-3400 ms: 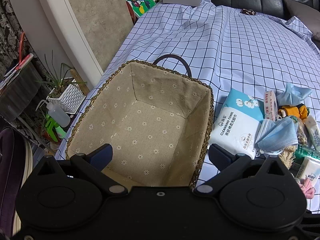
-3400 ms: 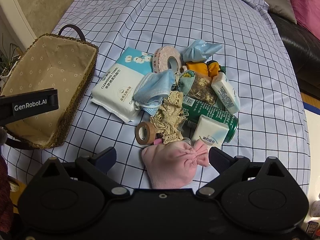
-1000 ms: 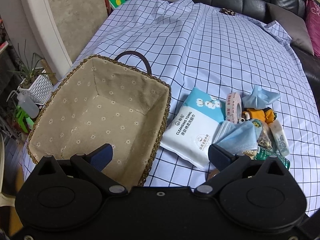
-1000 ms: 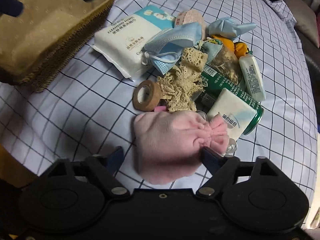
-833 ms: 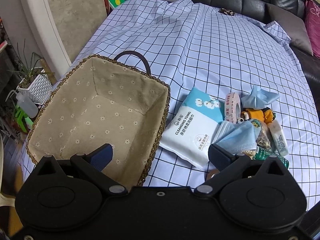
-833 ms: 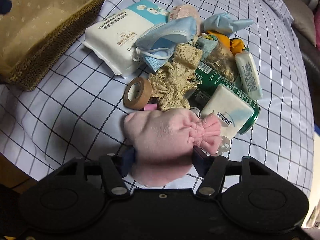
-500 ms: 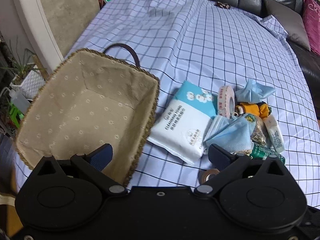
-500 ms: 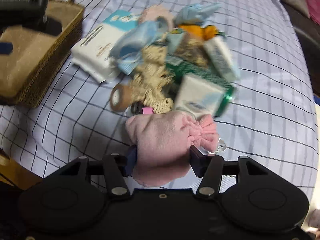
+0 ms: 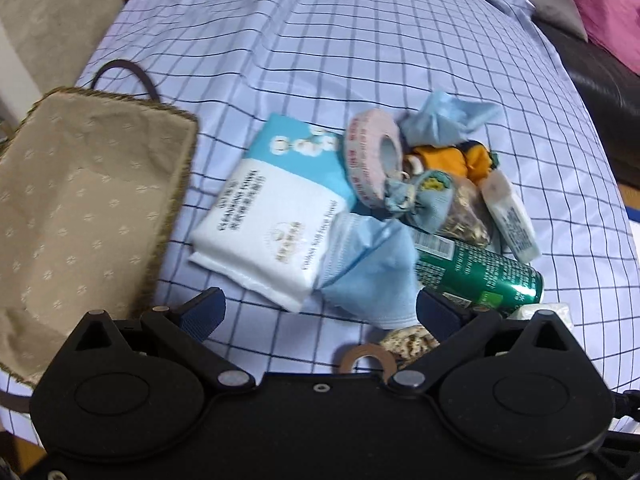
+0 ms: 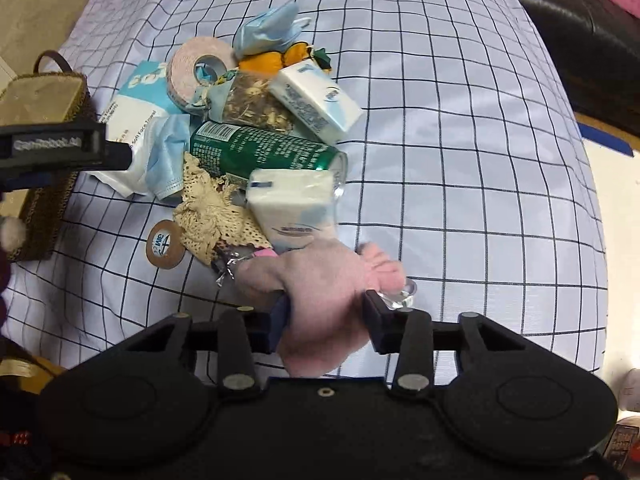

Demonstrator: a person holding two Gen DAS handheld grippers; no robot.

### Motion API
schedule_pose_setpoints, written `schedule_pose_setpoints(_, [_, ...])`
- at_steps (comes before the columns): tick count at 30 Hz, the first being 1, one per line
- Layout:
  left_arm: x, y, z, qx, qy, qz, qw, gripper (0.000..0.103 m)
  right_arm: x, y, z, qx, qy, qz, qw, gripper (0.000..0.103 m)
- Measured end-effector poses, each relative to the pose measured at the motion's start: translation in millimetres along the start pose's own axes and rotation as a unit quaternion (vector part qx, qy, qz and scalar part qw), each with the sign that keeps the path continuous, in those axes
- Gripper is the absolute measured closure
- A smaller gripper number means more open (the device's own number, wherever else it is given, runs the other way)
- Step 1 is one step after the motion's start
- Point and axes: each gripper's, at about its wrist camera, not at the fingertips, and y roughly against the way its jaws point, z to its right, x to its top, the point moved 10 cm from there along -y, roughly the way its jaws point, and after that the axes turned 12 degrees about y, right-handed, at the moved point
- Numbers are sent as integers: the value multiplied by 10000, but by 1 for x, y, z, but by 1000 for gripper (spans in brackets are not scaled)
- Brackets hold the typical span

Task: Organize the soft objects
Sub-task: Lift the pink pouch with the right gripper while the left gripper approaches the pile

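Note:
My right gripper [image 10: 325,312] is shut on a pink plush pouch [image 10: 320,280] and holds it just above the checked cloth. Beyond it lies a pile: a cream lace piece [image 10: 208,212], a blue face mask [image 10: 168,152], a white tissue pack [image 10: 294,204] and a green can [image 10: 264,148]. My left gripper [image 9: 320,308] is open and empty, over the blue face mask [image 9: 368,272] and the cleansing-towel pack [image 9: 276,216]. The lined wicker basket [image 9: 80,208] stands at the left; it also shows in the right wrist view [image 10: 40,100].
A pink tape roll [image 9: 372,160], an orange plush [image 9: 452,160], a second blue mask [image 9: 448,116], a white tube [image 9: 512,216] and a small brown tape ring [image 10: 164,244] lie in the pile. A black sofa [image 10: 580,20] runs along the far right.
My right gripper closed on the pink pouch and lifted it off the cloth. My left gripper swung right, from over the basket to over the pile.

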Motion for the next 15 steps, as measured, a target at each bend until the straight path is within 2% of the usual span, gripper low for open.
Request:
schedule_pose_setpoints(6, [-12,-15,21,-198,-156,-338,9991,5,-6,3,15,241,-241,106,9994,65])
schedule_pose_setpoints(10, [-18,-30,29,-355,-62,-671,9971,5,-8,3,12,201,-63,147,9997,64])
schedule_pose_setpoints(15, [-18,-43,35,-387,-37,-759,9964,5,-6,-1,-3,40,391,195,9990,63])
